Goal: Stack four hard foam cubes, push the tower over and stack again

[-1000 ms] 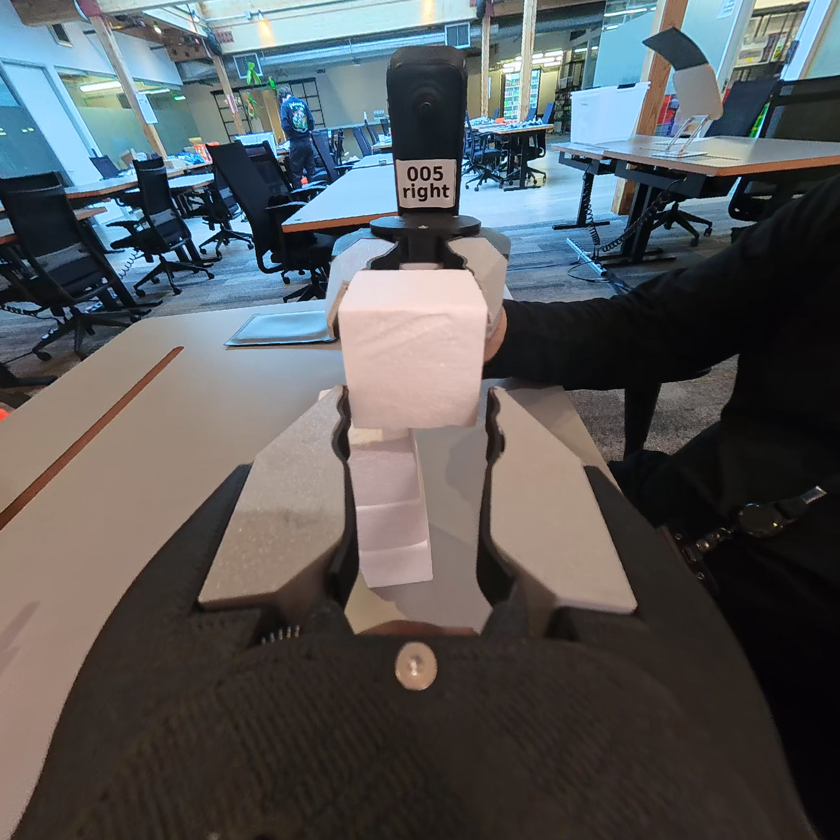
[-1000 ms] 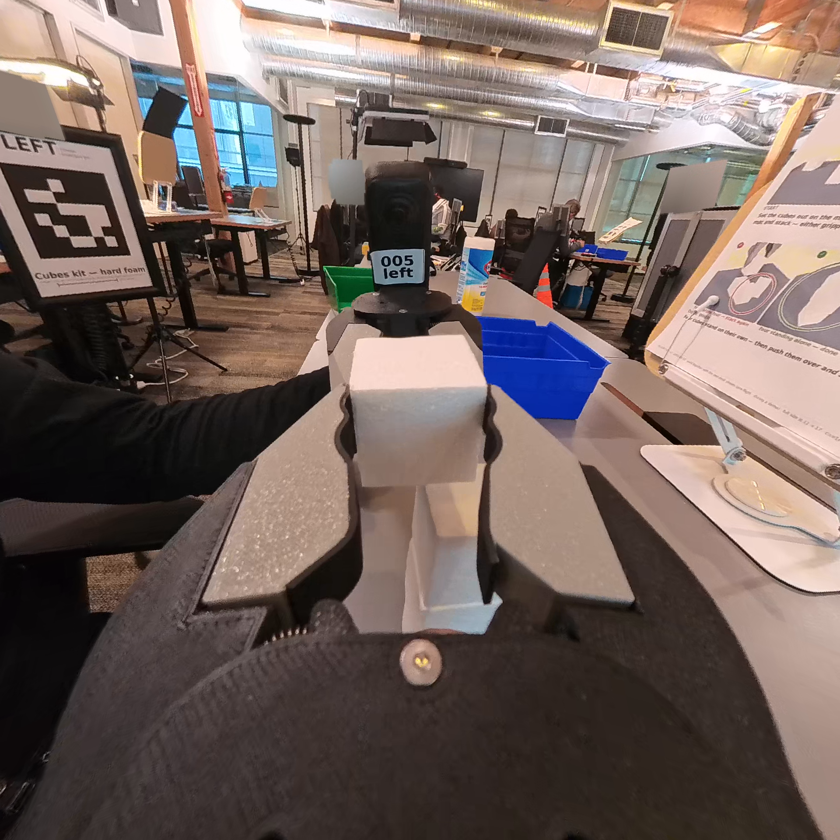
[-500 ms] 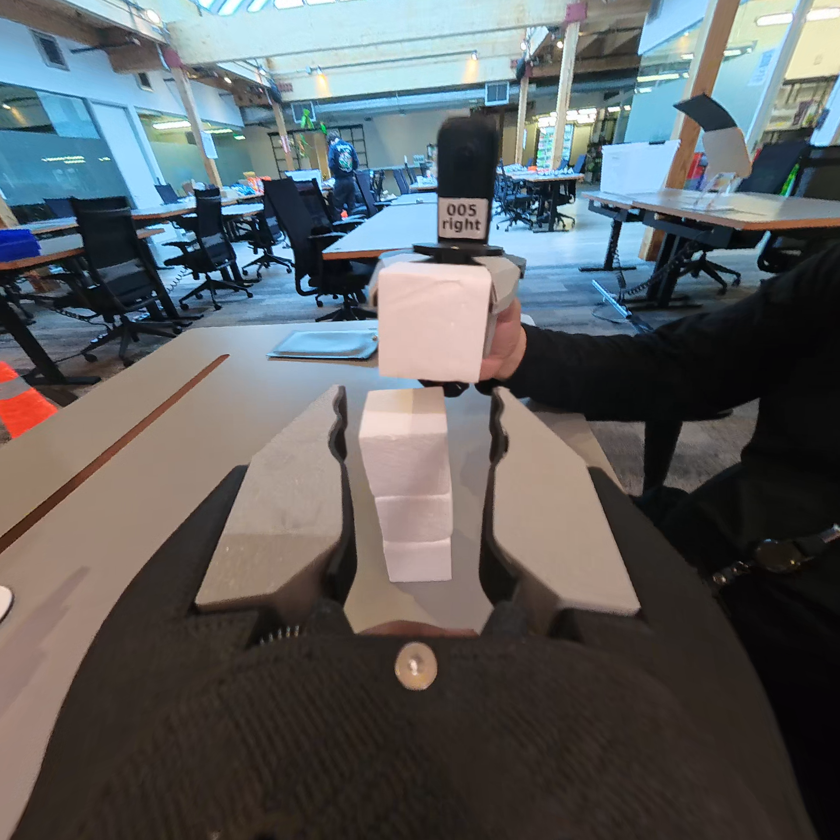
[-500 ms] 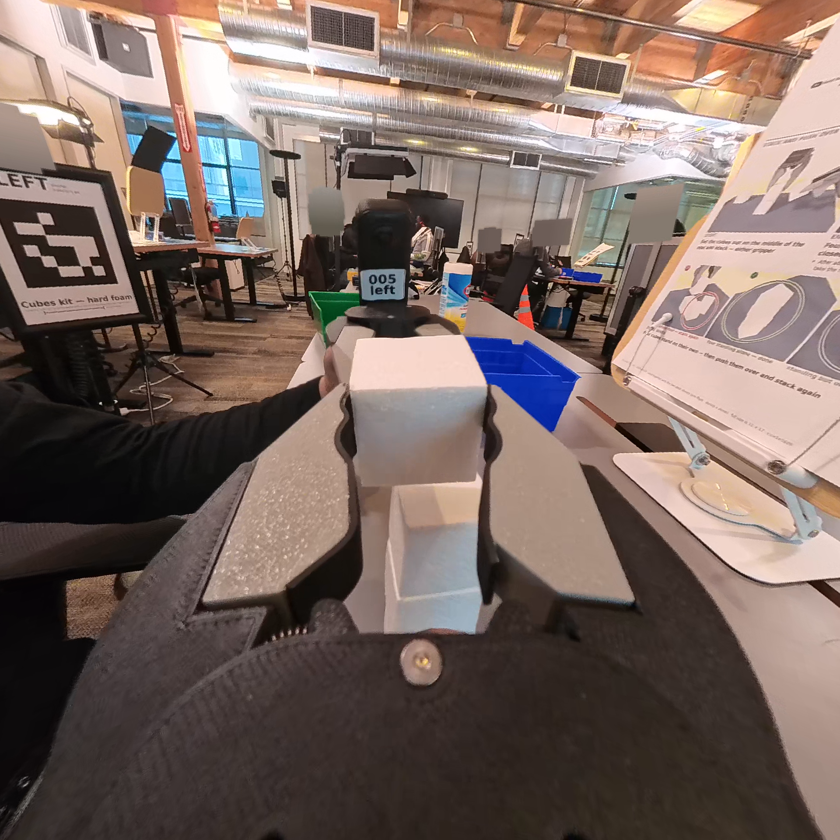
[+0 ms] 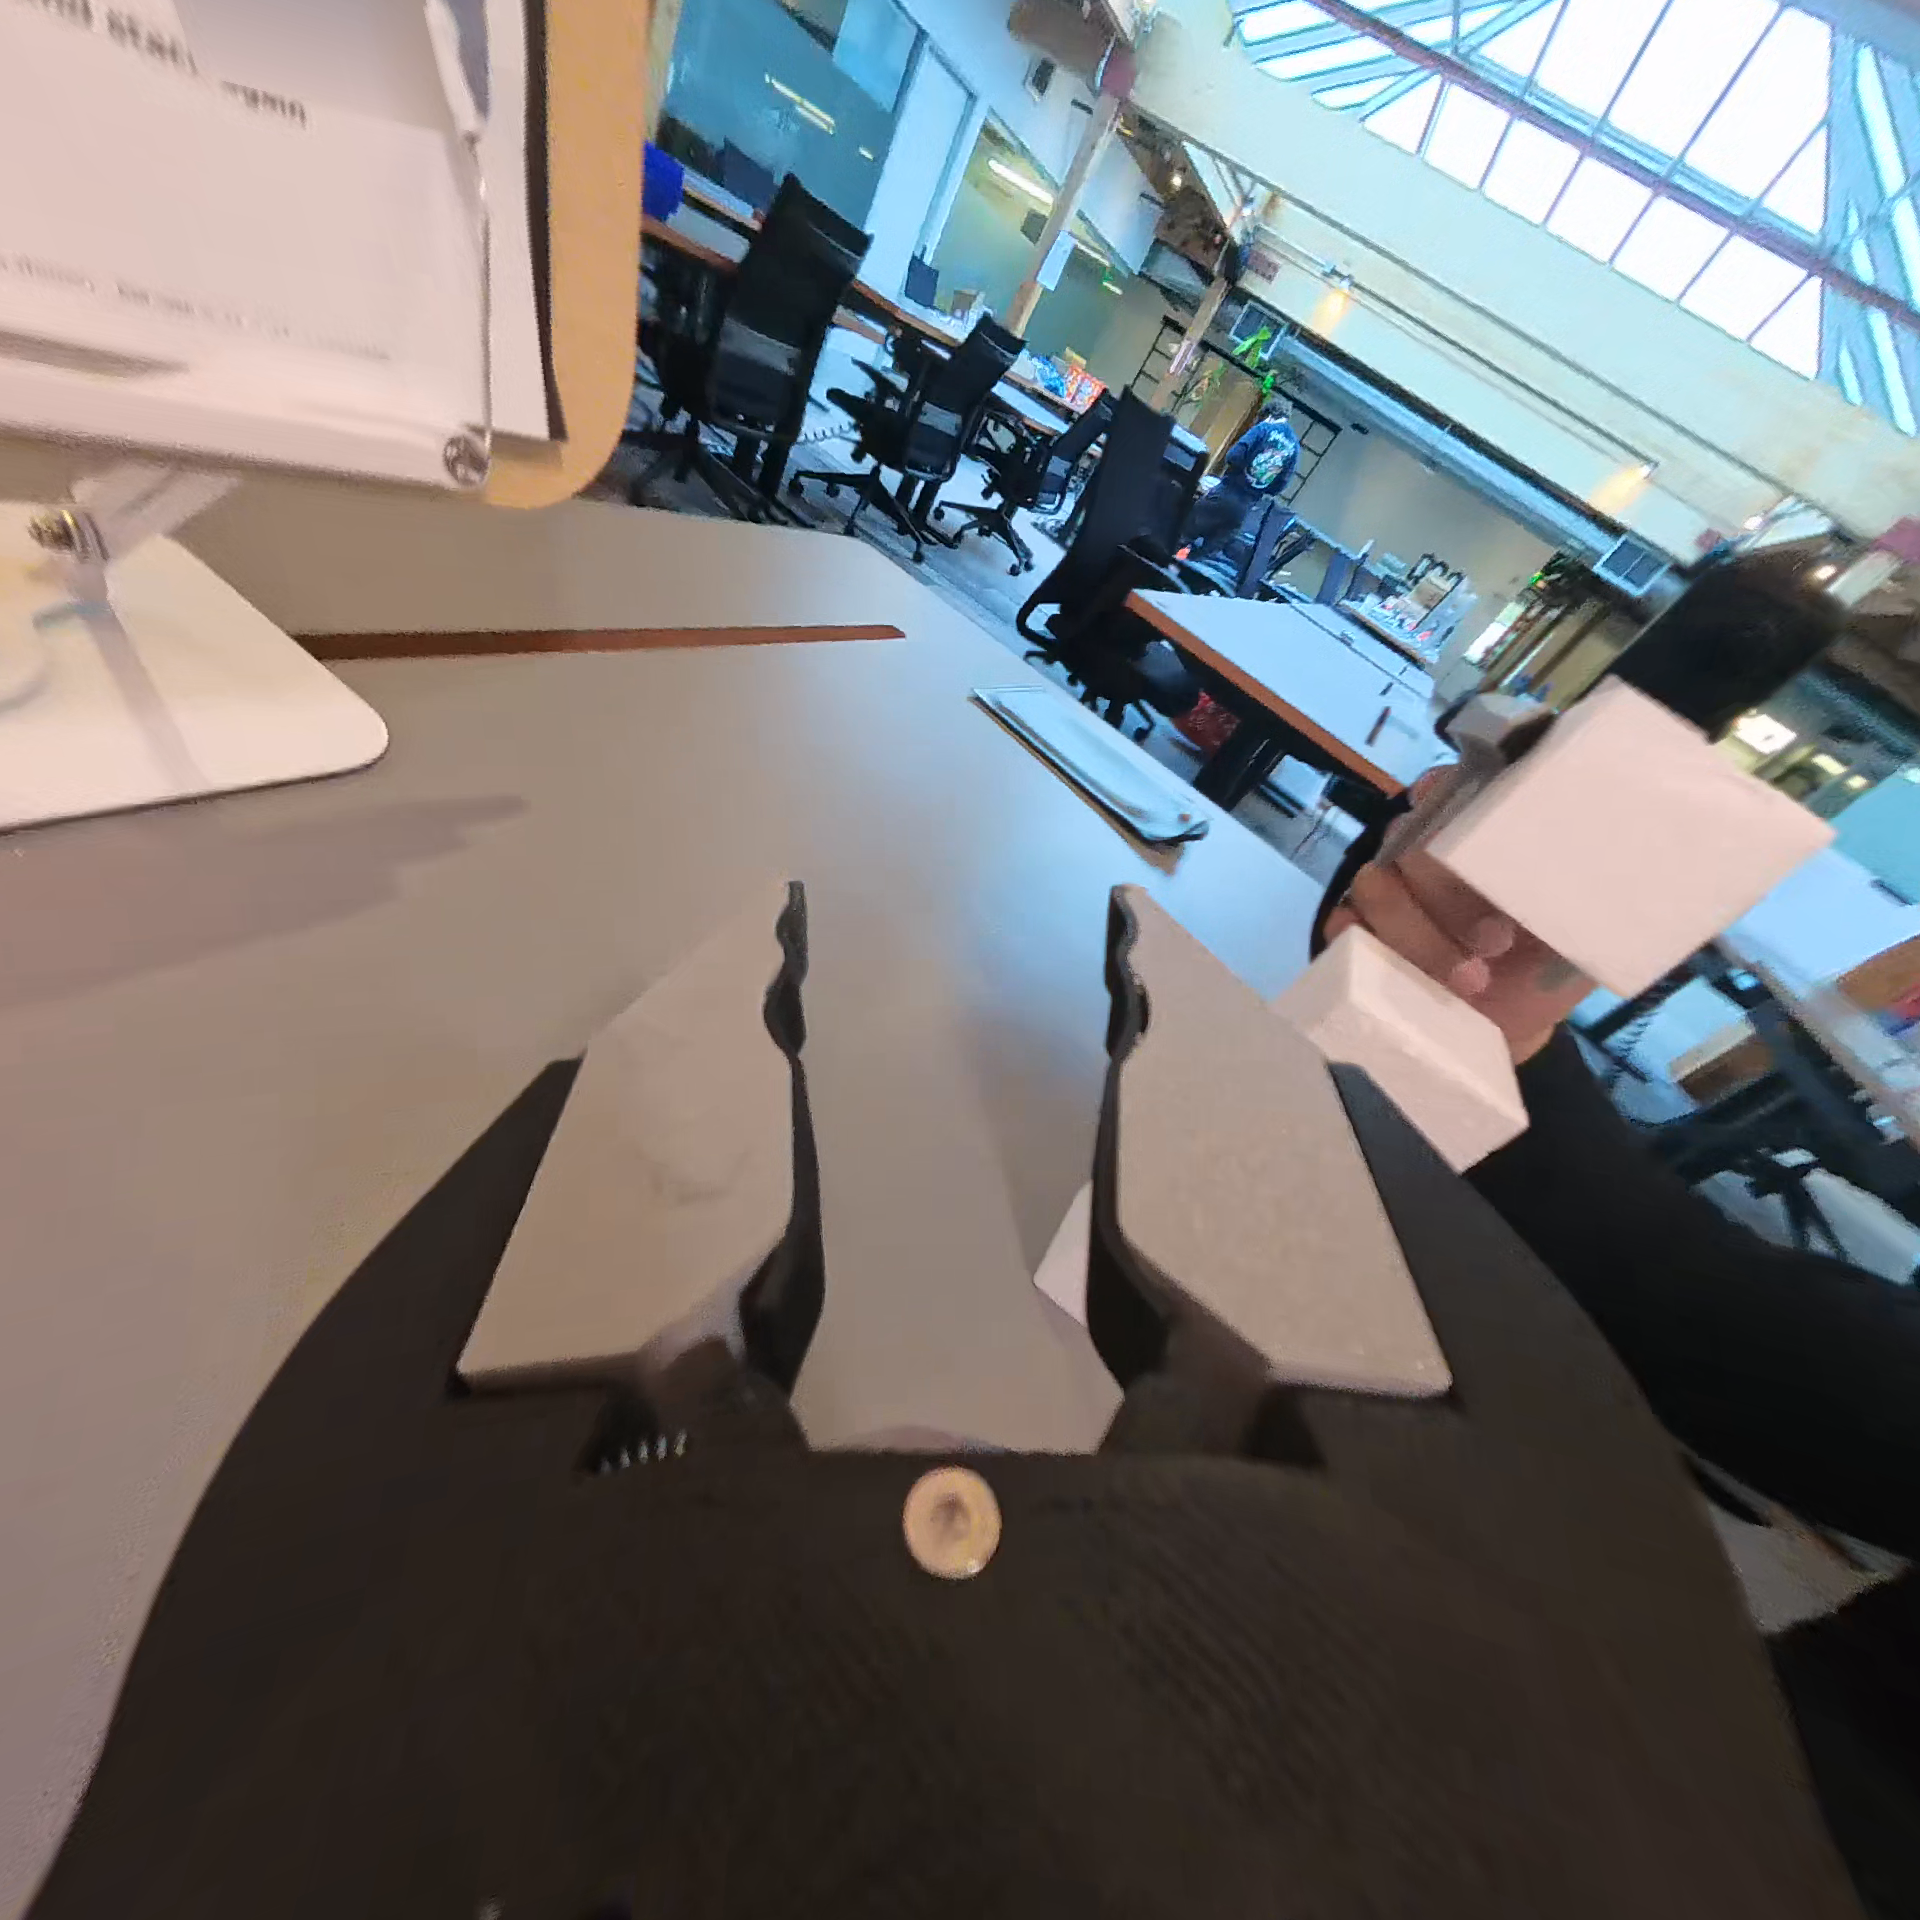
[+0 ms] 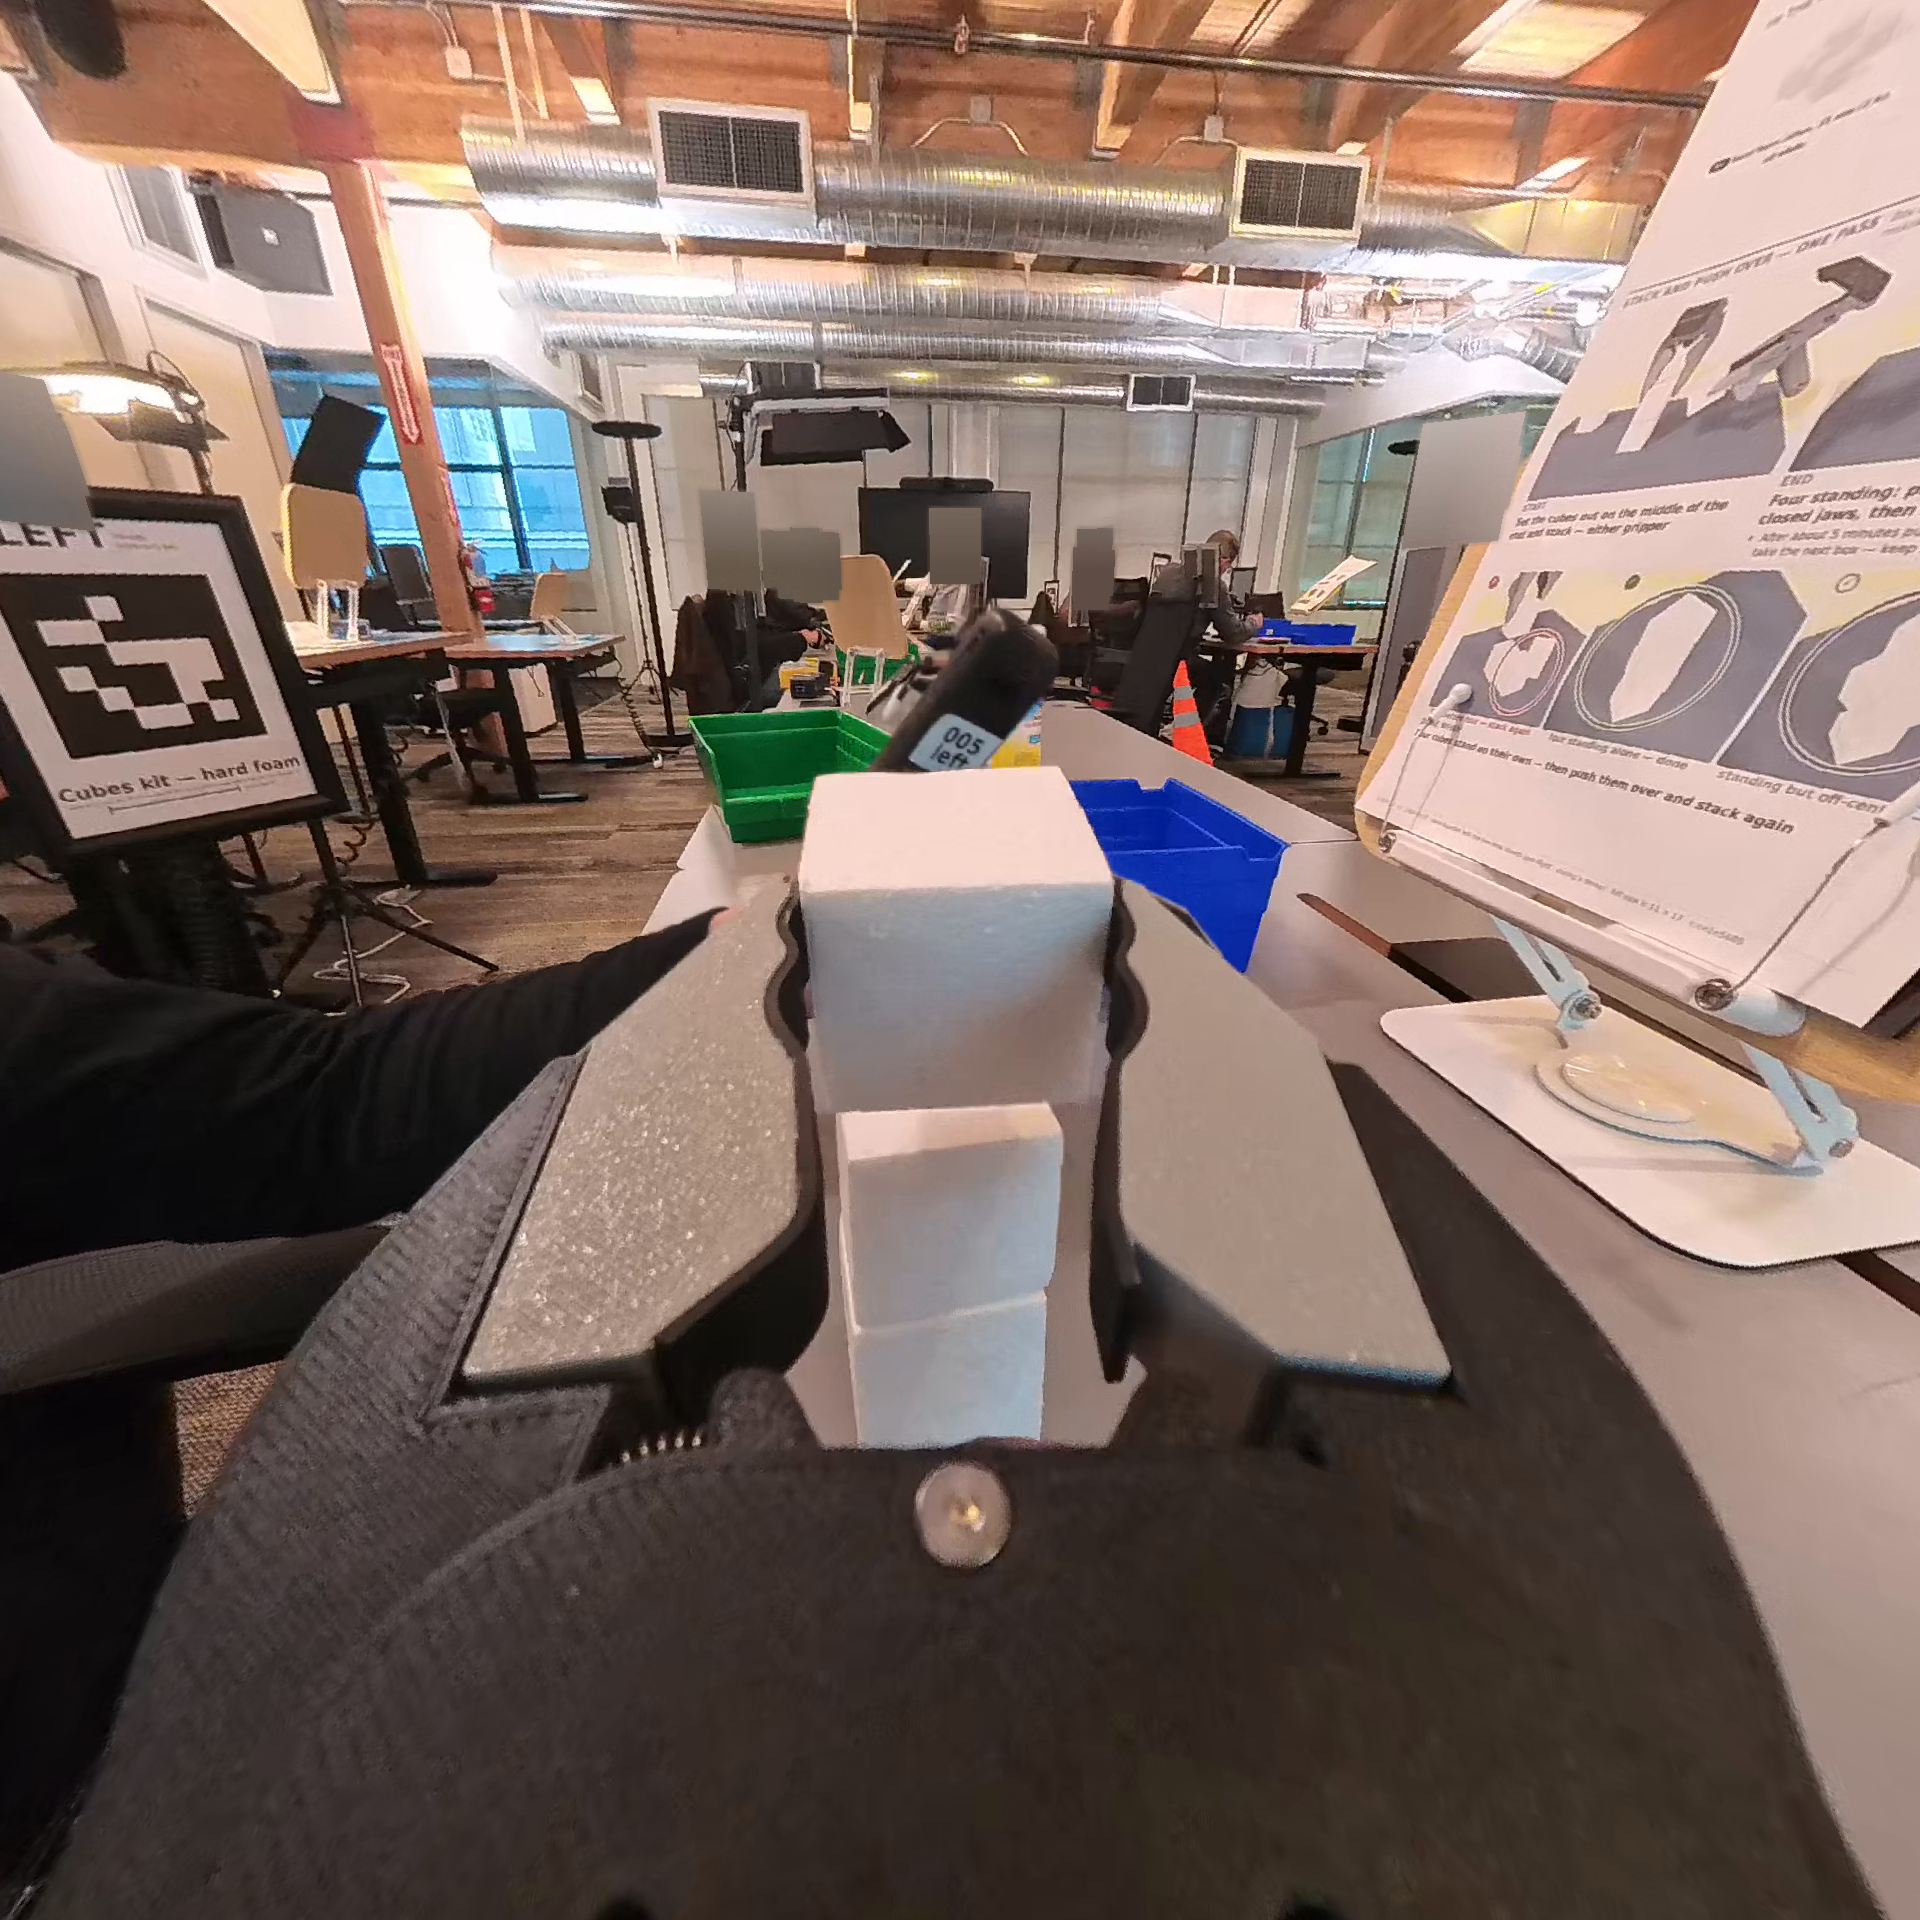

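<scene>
Right gripper [image 6: 954, 961]: jaws clamped on a white hard foam cube [image 6: 951, 930], held just above a stack of white foam cubes [image 6: 945, 1278] standing on the grey desk [image 6: 1558, 1382]; contact between them cannot be told. Left gripper [image 5: 956, 971]: jaws apart, nothing between them, tilted over bare desk, stack at its right. Beyond, a blue plastic bin [image 6: 1184, 862], then a green bin [image 6: 774, 764], toward the desk's far edge.

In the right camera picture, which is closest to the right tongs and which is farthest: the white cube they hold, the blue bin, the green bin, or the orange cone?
1. White cube: gripped in the right tongs.
2. Blue bin: just behind, to the right.
3. Green bin: farther back, to the left.
4. Orange cone: farthest, past the table's end, on the right.
</scene>
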A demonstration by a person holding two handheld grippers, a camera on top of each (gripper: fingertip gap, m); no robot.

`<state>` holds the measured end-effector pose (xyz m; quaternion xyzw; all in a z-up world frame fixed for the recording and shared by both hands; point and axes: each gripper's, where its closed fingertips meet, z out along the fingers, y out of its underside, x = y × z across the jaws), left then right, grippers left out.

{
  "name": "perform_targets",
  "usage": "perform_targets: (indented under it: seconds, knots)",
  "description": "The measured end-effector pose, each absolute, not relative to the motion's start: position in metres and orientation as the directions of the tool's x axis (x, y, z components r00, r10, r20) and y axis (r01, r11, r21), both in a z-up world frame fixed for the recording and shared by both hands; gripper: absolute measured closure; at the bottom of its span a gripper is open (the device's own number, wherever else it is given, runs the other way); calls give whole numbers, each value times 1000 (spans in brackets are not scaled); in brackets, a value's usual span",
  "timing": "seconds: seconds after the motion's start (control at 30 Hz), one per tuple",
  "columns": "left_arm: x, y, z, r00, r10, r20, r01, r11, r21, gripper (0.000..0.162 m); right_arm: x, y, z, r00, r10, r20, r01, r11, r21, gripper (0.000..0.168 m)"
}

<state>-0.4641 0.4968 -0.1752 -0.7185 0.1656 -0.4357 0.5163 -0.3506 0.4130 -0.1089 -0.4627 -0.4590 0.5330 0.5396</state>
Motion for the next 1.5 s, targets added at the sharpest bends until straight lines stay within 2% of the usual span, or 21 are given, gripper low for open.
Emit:
perform_targets:
  seconds: [0.23,0.43,0.73,1.1,1.5]
  knots:
    - [-477,507,-185,580,-629,517,268,-452,-851,107,-351,415,-111,16,1000,-4,-152,-2,-988,113]
    - [-473,507,-187,602,-633,486,234,-442,-866,107,-359,413,-121,-5,1000,-8,-110,-8,-994,113]
    - [-471,506,-188,627,-643,440,192,-421,-887,107,-367,401,-119,-154,988,8,-79,-5,-997,113]
    - [-468,504,-185,613,-654,444,195,-420,-887,107,-373,411,-118,-91,995,42,12,43,-999,113]
    - [-466,505,-187,613,-655,442,187,-423,-886,107,-372,411,-123,-100,995,14,9,15,-1000,113]
